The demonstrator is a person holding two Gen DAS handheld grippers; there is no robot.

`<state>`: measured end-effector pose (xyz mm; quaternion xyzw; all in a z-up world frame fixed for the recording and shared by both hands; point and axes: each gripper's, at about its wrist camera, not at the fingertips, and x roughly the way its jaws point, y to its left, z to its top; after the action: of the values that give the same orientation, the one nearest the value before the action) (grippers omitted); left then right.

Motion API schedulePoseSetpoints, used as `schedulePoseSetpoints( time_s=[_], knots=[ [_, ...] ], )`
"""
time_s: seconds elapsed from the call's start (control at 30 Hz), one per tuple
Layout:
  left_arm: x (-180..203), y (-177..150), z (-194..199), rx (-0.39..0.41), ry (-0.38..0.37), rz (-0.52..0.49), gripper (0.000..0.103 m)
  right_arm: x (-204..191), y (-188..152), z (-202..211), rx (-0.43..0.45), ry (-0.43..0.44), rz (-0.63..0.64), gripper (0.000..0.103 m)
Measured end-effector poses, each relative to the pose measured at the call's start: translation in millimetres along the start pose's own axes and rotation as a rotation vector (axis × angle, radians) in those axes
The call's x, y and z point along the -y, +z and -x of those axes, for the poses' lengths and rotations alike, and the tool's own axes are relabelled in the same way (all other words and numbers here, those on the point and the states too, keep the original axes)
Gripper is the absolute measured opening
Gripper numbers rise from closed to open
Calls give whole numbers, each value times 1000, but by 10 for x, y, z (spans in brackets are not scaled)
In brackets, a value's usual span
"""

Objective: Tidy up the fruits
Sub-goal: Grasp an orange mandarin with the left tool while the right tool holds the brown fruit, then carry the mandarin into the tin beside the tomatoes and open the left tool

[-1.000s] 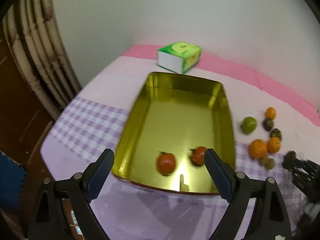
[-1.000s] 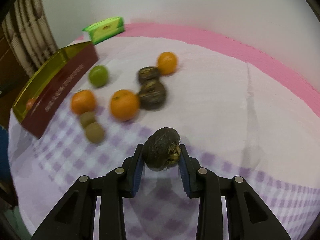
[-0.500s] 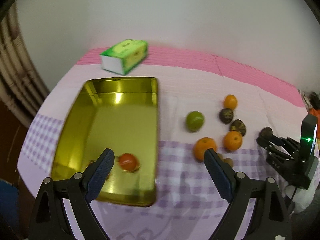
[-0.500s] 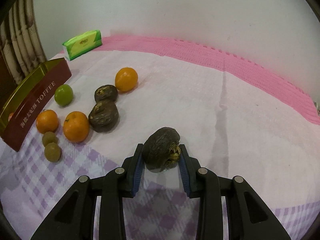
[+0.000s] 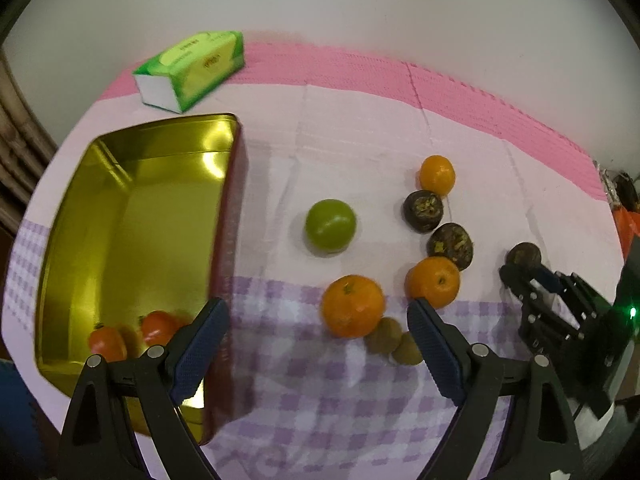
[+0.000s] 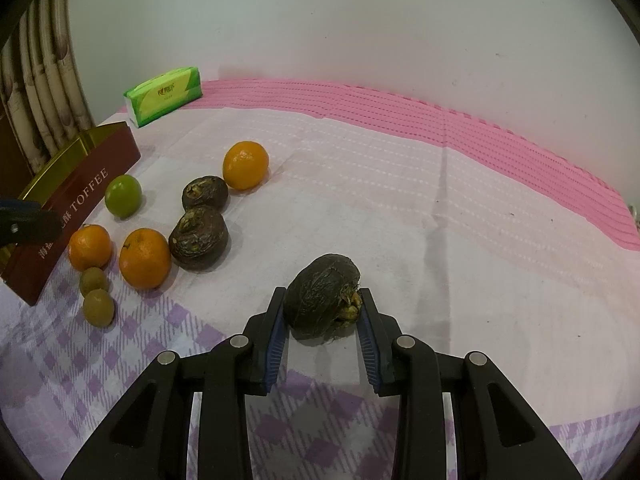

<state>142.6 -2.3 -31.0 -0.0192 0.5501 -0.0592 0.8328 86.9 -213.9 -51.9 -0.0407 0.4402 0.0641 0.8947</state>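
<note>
A lilac-checked cloth [image 6: 132, 364] covers the worktop, turning pink toward the pale wall [image 6: 360, 20]. The right gripper [image 6: 322, 322] is clamped on a dark wrinkled fruit [image 6: 322, 294] resting on it. The left gripper [image 5: 318, 350], wide and empty though just narrowed slightly, frames an orange [image 5: 353, 306] ahead, the gold tin [image 5: 132, 216] to its left.

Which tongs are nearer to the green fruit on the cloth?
Left. The left tongs hang open beside the tin, the green fruit just ahead. The right tongs grip a dark wrinkled fruit, beyond the oranges.

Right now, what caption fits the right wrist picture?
Right hand-held gripper squeezing a wrinkly dark round fruit above the purple checked tablecloth.
</note>
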Motion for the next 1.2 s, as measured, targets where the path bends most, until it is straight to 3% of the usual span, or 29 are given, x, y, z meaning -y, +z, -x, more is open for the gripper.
schedulePoseSetpoints(
  time_s=[0.17, 0.43, 0.53, 1.2],
  knots=[
    [62, 76, -150, -55, -42, -2, 57, 1, -1, 2, 0, 0, 0, 35],
    [110, 126, -305, -105, -51, -7, 52, -1, -2, 1, 1, 1, 0, 35],
    [127, 112, -367, -128, -61, -10, 37, 1, -2, 2, 1, 2, -1, 35],
    [45, 29, -141, -91, -65, -20, 37, 4, 0, 3, 1, 1, 0, 35]
  ],
)
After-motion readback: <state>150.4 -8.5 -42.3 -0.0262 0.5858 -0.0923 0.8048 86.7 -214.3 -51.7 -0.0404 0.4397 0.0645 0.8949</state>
